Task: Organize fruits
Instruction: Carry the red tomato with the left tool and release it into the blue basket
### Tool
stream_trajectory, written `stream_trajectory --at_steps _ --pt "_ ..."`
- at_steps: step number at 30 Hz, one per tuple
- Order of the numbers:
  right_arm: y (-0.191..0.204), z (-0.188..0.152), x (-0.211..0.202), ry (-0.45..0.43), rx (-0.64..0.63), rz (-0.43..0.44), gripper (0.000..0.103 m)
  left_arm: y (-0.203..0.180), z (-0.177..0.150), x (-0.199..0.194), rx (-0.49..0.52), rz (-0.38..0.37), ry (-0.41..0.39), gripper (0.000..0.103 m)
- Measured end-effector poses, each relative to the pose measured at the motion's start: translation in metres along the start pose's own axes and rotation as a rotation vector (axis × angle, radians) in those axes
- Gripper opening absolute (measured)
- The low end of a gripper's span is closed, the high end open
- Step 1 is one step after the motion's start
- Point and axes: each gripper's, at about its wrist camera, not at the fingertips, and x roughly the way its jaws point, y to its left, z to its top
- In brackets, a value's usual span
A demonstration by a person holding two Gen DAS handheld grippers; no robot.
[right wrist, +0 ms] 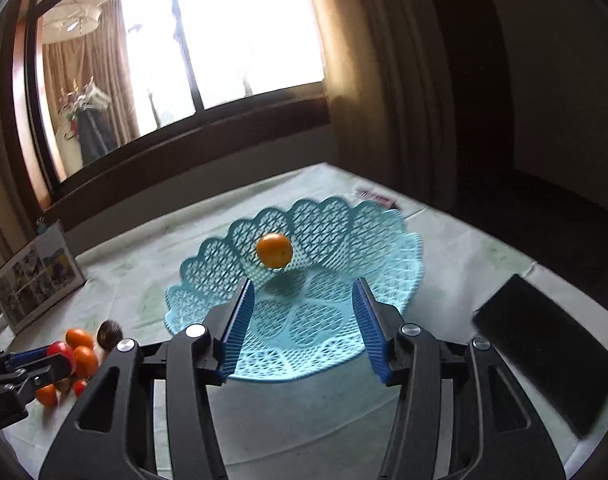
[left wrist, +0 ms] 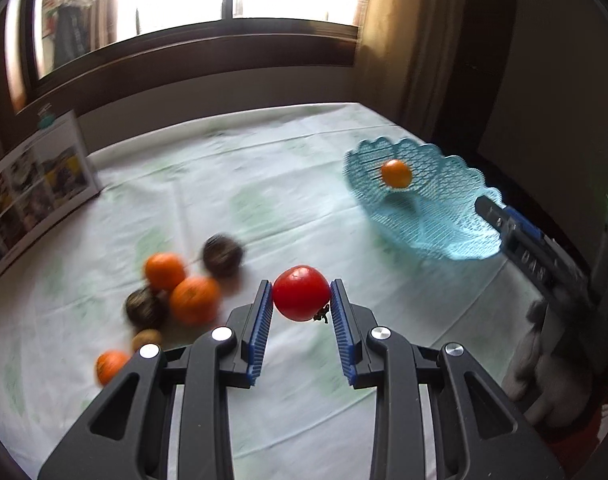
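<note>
Your left gripper point(left wrist: 302, 294) is clamped on a smooth, glossy red tomato point(left wrist: 301, 293), its ribbed blue pads point(left wrist: 262, 320) pressing both flanks, a dark shrivelled stalk hanging at the lower right of the fruit, the tomato clear of the cloth. Your right gripper point(right wrist: 302, 312) stands parted with nothing between its blue pads point(right wrist: 236, 328); it sits over the near rim of the pale blue plastic basket point(right wrist: 383, 272), a shallow openwork dish with a scalloped, lace-like edge. One small round orange point(right wrist: 274, 250) appears just above the basket floor, with a shadow beneath it; whether it touches the floor you cannot tell. Only the left wrist view shows the loose pile plainly: three oranges point(left wrist: 194, 300), two dark round fruits point(left wrist: 222, 256) and a small brownish one point(left wrist: 147, 339), blurred, lying close together on the white tablecloth point(left wrist: 264, 200) with faint green print, well apart from the basket. Only the right wrist view shows a flat black slab point(right wrist: 543, 360) on the cloth to the right of the basket, and your left gripper from the side at the lower left edge. Both views show a white printed box point(left wrist: 36, 192) standing at the table's far left, below a dark-framed window point(left wrist: 232, 12) with tan curtains point(left wrist: 399, 40).
</note>
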Motion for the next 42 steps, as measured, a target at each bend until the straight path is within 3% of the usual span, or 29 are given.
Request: stream_trajectory --at_steps 4,7,13,23,24,28,30,34,38,42 --pt "-0.004 0.002 -0.007 -0.039 0.021 -0.037 0.053 -0.025 0.021 0.013 0.051 -0.037 -0.017 0.03" --pt "-0.012 0.004 -0.013 -0.065 0.057 -0.049 0.061 -0.043 0.033 0.025 0.09 -0.065 -0.029 0.03" --pt "-0.025 0.007 -0.018 -0.096 0.116 -0.084 0.061 -0.071 0.047 0.055 0.14 -0.097 0.005 0.03" --pt "-0.033 0.008 -0.021 -0.117 0.143 -0.128 0.061 -0.085 0.05 0.066 0.157 -0.126 0.009 0.03" --pt "-0.033 0.007 -0.021 -0.118 0.142 -0.132 0.061 -0.085 0.051 0.064 0.154 -0.128 0.006 0.032" --pt "-0.032 0.007 -0.022 -0.124 0.141 -0.146 0.064 -0.077 0.055 0.054 0.117 -0.113 -0.031 0.074" --pt "-0.034 0.007 -0.024 -0.139 0.147 -0.154 0.071 -0.07 0.058 0.042 0.098 -0.095 -0.071 0.078" --pt "-0.033 0.006 -0.027 -0.172 0.144 -0.162 0.071 -0.05 0.063 0.018 0.047 -0.049 -0.149 0.092" --pt "-0.032 0.006 -0.028 -0.187 0.138 -0.155 0.078 -0.028 0.061 -0.004 -0.003 0.015 -0.217 0.093" --pt "-0.031 0.005 -0.03 -0.208 0.129 -0.147 0.079 -0.002 0.056 -0.019 -0.025 0.057 -0.236 0.093"
